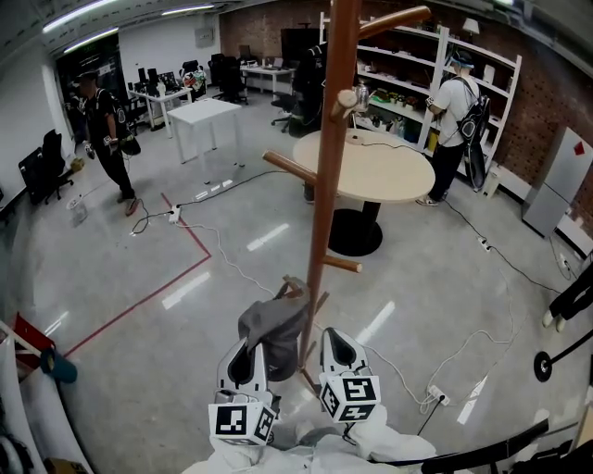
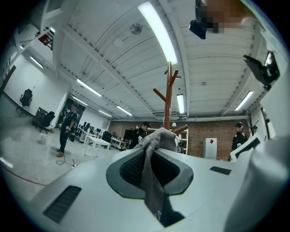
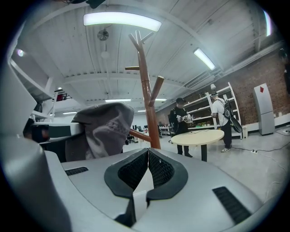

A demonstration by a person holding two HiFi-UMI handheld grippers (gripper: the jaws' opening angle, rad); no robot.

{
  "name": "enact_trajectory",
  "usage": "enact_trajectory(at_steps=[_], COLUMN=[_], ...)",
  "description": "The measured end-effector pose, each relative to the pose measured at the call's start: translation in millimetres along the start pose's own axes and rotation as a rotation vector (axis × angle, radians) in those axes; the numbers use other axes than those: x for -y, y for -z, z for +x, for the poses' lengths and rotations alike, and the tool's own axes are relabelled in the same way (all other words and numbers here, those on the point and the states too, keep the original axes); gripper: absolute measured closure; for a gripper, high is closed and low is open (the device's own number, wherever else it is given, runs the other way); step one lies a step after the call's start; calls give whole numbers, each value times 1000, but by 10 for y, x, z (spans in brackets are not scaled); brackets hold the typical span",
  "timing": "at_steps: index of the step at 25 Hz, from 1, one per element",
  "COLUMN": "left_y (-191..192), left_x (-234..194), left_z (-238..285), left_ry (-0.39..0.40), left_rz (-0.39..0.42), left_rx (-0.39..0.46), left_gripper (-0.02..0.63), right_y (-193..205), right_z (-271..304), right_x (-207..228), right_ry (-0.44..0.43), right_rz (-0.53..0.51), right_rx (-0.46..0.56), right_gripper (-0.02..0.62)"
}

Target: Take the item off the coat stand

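only illegible print (image 3: 108, 121) on grey cap (image 3: 97, 136)

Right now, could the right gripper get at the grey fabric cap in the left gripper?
Probably yes: the grey fabric cap hangs close on the right gripper's left, nothing between them; the brown wooden stand pole rises just ahead, not across the way.

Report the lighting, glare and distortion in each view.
Head view: fisheye bows the room's edges, and ceiling lights leave pale streaks on the glossy floor. Left gripper view: dark vignetted corners, a bright tube light, a mosaic patch top right; the grey cloth in the jaws reads clearly. Right gripper view: the overhead tube blows out white, while the coat stand is sharp.
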State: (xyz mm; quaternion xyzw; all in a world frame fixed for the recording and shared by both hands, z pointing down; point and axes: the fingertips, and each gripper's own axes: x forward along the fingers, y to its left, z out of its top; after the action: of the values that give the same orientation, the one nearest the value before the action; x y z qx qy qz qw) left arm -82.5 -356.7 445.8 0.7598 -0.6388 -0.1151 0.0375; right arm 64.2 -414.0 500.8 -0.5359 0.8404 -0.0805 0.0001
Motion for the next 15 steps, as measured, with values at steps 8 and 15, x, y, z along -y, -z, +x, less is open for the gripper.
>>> enact_trajectory(at_steps=[8, 15], left_y=[-216, -108], left_x=[32, 36], left_z=[-147, -527], left_ry=[35, 96], left_rz=[1, -32], left_rx=[46, -11], left_gripper=[572, 572], right_y=[-38, 65], right_z=[-191, -657], right_x=[-178, -460], right_ry=[13, 77], right_rz=[-1, 21], right_rx=[28, 41], right_gripper=[586, 586])
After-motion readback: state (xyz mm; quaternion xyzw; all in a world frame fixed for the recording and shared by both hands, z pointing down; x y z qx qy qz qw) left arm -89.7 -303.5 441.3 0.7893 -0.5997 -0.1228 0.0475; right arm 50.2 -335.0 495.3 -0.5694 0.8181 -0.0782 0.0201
